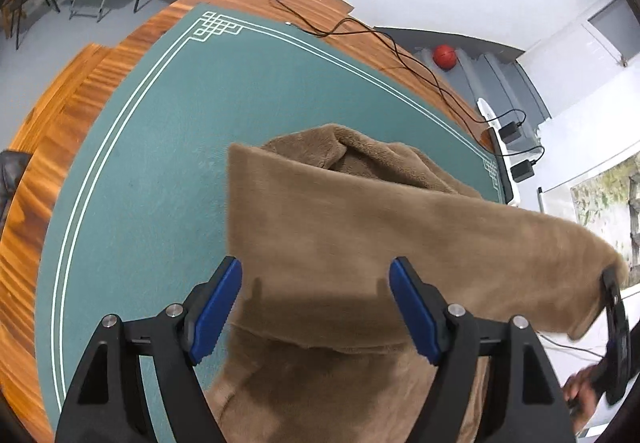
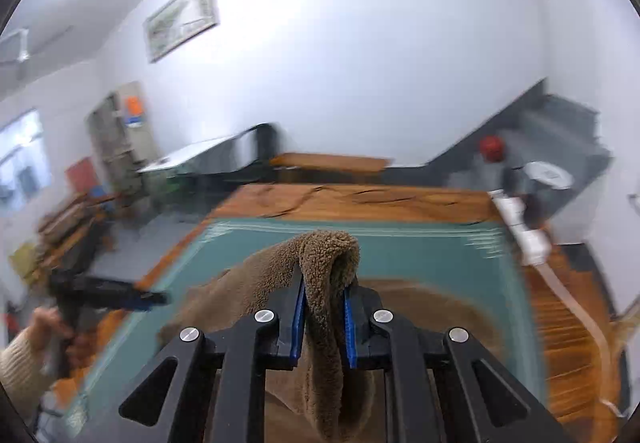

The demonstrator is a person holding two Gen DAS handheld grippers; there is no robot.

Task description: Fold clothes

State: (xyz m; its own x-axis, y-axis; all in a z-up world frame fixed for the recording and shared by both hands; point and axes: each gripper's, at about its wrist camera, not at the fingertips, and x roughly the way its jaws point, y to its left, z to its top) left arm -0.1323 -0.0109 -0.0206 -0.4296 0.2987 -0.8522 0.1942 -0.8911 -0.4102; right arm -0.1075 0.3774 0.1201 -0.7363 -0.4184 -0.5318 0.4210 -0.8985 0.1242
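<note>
A brown fleece garment [image 1: 340, 227] is spread on the green mat [image 1: 160, 163] near the desk's [image 1: 60, 147] near edge. One corner is pinched between the closed right gripper's [image 2: 324, 307] fingers and lifted. The left gripper's [image 1: 316, 303] fingers are held open above the fabric.

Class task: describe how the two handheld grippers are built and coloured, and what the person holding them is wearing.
Each gripper, left gripper and right gripper, has black angular plastic fingers with triangular cut-outs, silver round pivot bolts, and blue ribbed pads. No cables show on them. The person wears a cream ribbed knit sleeve.
</note>
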